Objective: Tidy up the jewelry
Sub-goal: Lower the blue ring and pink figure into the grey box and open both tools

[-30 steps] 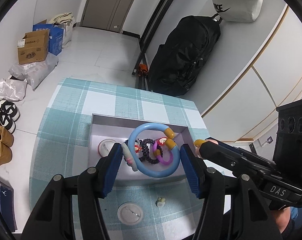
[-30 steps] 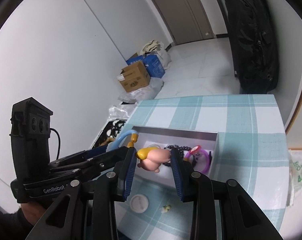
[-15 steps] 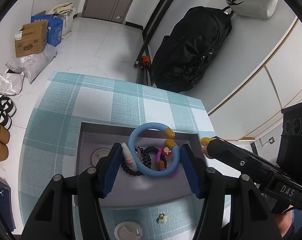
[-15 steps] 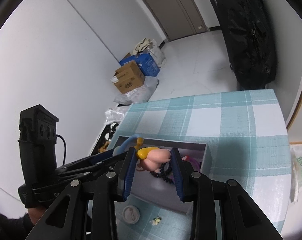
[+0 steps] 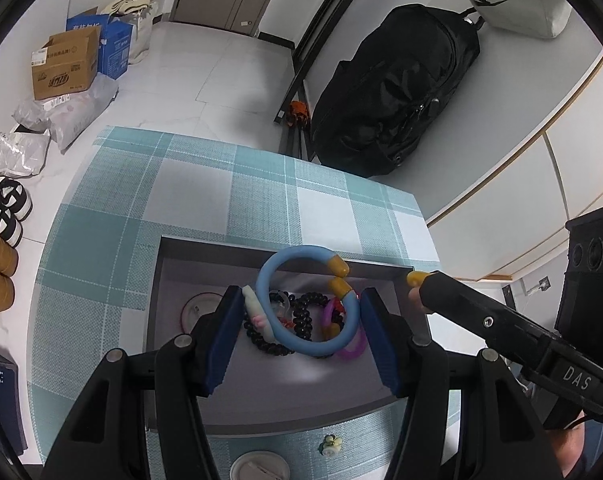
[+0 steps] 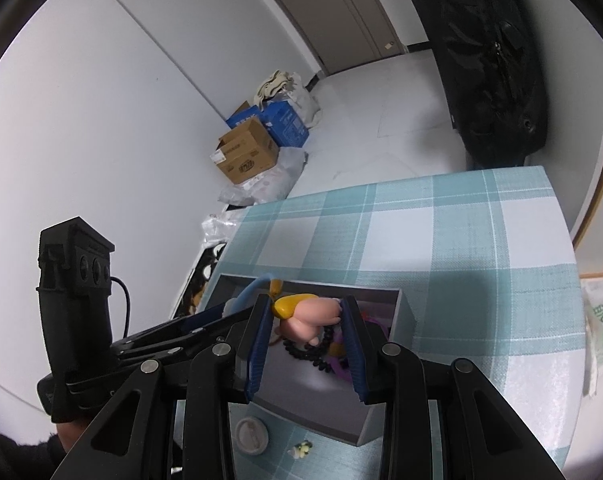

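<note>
Both-handed: left gripper [image 5: 297, 322] jaws clamp the blue bangle [image 5: 307, 304]; right gripper [image 6: 307, 342] jaws pinch a pink-and-yellow charm [image 6: 307, 314].

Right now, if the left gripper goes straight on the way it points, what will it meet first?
The left gripper, shut on the blue ring, points down into the grey box. It would likely meet the black bead bracelet lying there first, though depth is unclear.
</note>
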A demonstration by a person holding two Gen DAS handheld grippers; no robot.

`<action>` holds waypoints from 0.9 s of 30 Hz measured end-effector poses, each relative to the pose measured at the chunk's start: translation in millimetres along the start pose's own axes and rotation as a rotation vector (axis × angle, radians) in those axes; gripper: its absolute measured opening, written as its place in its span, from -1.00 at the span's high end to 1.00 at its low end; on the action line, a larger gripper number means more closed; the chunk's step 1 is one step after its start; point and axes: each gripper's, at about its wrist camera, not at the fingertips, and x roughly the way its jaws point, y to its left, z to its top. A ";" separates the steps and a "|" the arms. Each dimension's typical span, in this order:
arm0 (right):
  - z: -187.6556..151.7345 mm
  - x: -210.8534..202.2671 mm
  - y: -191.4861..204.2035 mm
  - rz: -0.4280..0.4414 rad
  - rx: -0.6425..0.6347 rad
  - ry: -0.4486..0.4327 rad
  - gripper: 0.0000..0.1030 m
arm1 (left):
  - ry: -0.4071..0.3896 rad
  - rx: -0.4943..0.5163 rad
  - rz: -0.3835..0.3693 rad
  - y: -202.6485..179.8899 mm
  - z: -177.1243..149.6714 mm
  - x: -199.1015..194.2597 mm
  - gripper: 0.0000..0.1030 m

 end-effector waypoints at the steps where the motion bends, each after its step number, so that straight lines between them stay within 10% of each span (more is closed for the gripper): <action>1: -0.2 0.8 0.3 -0.001 -0.001 0.002 0.35 | 0.001 -0.003 0.000 0.4 0.3 0.2 -0.05; 17: -1.5 8.3 -6.3 -0.019 0.019 0.022 0.31 | 0.023 -0.013 0.002 1.1 3.9 7.1 -0.06; 27: 0.6 -14.4 -5.3 -0.019 0.007 -0.057 -0.17 | 0.018 -0.012 0.027 3.7 1.2 -2.4 -0.11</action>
